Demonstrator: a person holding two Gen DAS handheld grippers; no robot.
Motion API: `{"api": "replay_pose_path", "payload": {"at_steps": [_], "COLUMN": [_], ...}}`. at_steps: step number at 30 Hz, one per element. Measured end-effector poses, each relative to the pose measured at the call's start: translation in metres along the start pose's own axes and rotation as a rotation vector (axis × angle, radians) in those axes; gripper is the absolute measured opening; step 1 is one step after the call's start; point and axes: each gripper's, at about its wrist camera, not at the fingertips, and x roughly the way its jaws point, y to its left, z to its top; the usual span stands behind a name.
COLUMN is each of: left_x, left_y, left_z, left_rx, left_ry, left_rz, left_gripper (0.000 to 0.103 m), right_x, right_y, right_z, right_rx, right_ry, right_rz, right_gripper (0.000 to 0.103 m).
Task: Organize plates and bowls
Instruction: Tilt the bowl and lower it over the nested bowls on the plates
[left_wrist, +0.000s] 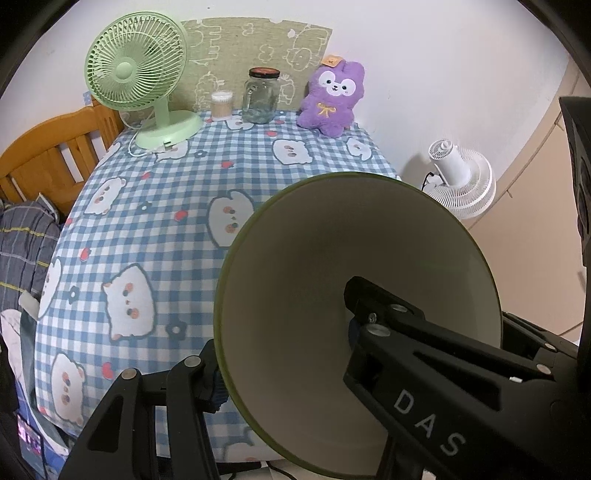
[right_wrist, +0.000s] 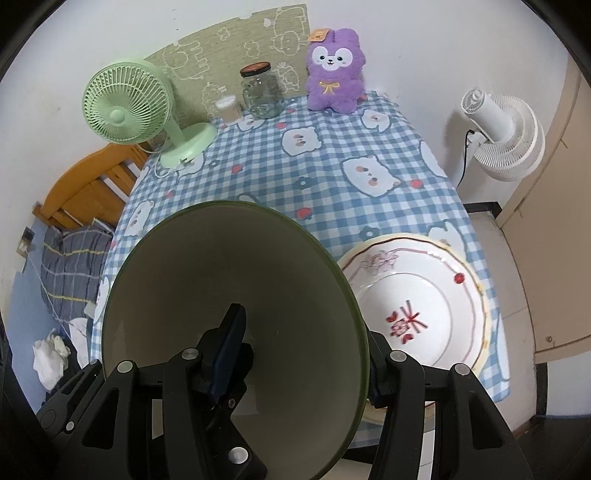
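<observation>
My left gripper (left_wrist: 284, 332) is shut on the rim of a green-rimmed cream bowl (left_wrist: 332, 258), one finger inside it and one outside, held tilted above the near right part of the table. My right gripper (right_wrist: 303, 350) is shut on the rim of another green-rimmed cream bowl (right_wrist: 221, 266), also tilted above the table's near edge. A white plate with red marks and a scalloped rim (right_wrist: 436, 291) lies flat on the checked cloth just to the right of the right-hand bowl.
A blue checked tablecloth (left_wrist: 177, 192) covers the table. At the back stand a green desk fan (left_wrist: 136, 74), a small cotton swab box (left_wrist: 221, 105), a glass jar (left_wrist: 260, 96) and a purple plush toy (left_wrist: 332, 99). A white fan (right_wrist: 502, 133) stands off the table's right; a wooden bed frame (left_wrist: 48, 155) is on the left.
</observation>
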Motion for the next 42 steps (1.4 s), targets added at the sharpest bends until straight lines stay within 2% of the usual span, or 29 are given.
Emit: {"api": "replay_pose_path", "payload": {"at_steps": [19, 29, 42], "left_x": [0.033, 0.061, 0.085], "left_y": [-0.063, -0.077, -0.082], "left_z": [0.005, 0.006, -0.001], "left_rx": [-0.072, -0.113, -0.158], "left_ry": [0.019, 0.060, 0.112], "left_rz": [0.016, 0.035, 0.063], "left_gripper": [0.057, 0.057, 0.057], "right_x": [0.014, 0.041, 0.064], "right_y": [-0.070, -0.093, -0.105], "right_z": [0.020, 0.024, 0.021], "right_rx": [-0.049, -0.071, -0.086], "right_ry": [0.038, 0.089, 0.138], "right_rz": [0.015, 0.028, 0.049], "right_gripper": [0.058, 0.058, 0.058]}}
